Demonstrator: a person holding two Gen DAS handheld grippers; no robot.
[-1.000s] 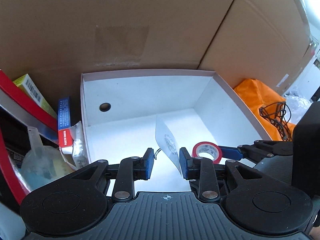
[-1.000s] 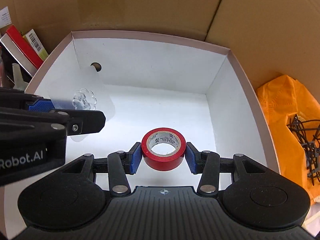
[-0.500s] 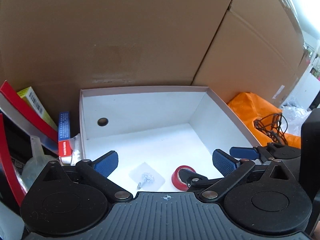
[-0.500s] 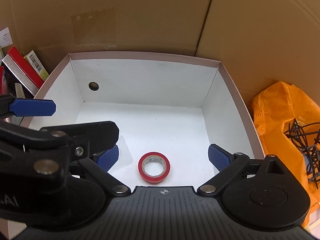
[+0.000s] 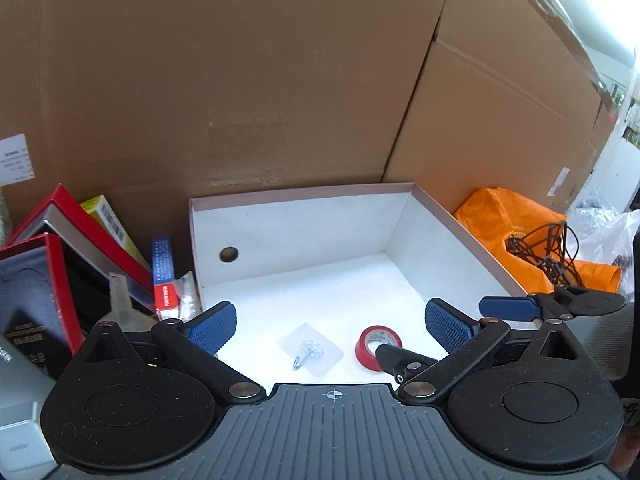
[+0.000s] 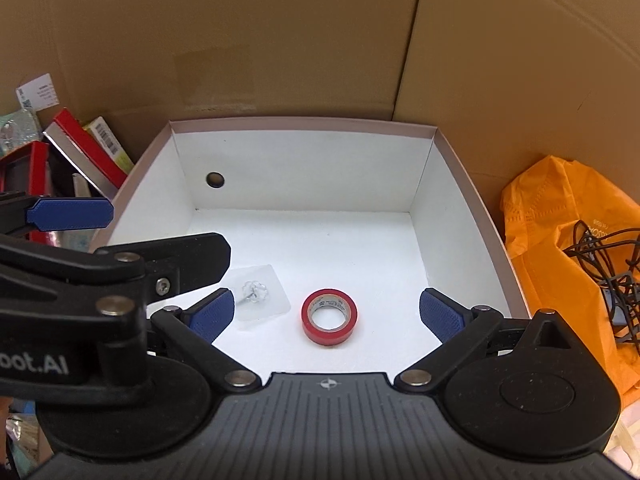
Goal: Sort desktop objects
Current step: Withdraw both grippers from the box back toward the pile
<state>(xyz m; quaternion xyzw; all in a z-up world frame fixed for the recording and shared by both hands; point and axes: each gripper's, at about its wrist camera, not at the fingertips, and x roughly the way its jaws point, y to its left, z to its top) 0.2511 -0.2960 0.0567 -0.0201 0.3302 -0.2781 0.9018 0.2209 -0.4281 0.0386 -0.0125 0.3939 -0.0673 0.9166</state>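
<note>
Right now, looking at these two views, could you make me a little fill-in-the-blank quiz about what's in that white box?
1. The roll of tape lying in the white box is coloured ____.
2. The clear sticky hook lies flat on the box's ____.
3. The bag outside the box is coloured ____.
4. Both pairs of tongs hold ____.

Missing words: red; floor; orange; nothing

Box floor (image 6: 340,248) open beyond tape (image 6: 329,316), hook (image 6: 256,294).

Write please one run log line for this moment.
left gripper: open, empty | right gripper: opening, empty | red tape roll, clear adhesive hook: lying apart in white cardboard box
</note>
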